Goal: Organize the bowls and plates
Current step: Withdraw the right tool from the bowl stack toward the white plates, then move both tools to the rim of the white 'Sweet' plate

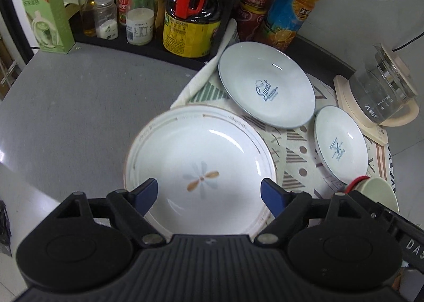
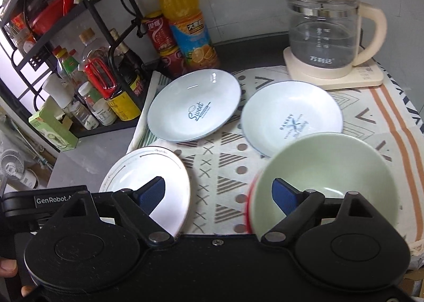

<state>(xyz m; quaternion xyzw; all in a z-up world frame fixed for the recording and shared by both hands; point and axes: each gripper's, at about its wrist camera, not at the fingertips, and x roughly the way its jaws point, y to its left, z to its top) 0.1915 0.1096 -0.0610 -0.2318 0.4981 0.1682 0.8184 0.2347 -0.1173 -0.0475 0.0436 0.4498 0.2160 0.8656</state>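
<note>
Beside the kettle (image 2: 326,29), on the patterned cloth (image 2: 220,159), lie two blue-rimmed plates; the flower plate (image 1: 198,169) and green bowl (image 2: 326,182) sit nearer. Both pairs of fingers, left gripper (image 1: 209,190) and right gripper (image 2: 220,193), gape wide, holding nothing. Glazed rims could slip from a shallow pinch, and the flower plate, partly off the cloth, might skid across the bench (image 1: 79,116).

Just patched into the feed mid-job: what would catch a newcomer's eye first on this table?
Four pieces of crockery spread over the patterned cloth: the flower plate under the open left gripper, the "Sweet" plate and "Bakery" plate behind, and the green bowl under the open right gripper. The orange juice bottle and glass kettle stand at the back.
</note>
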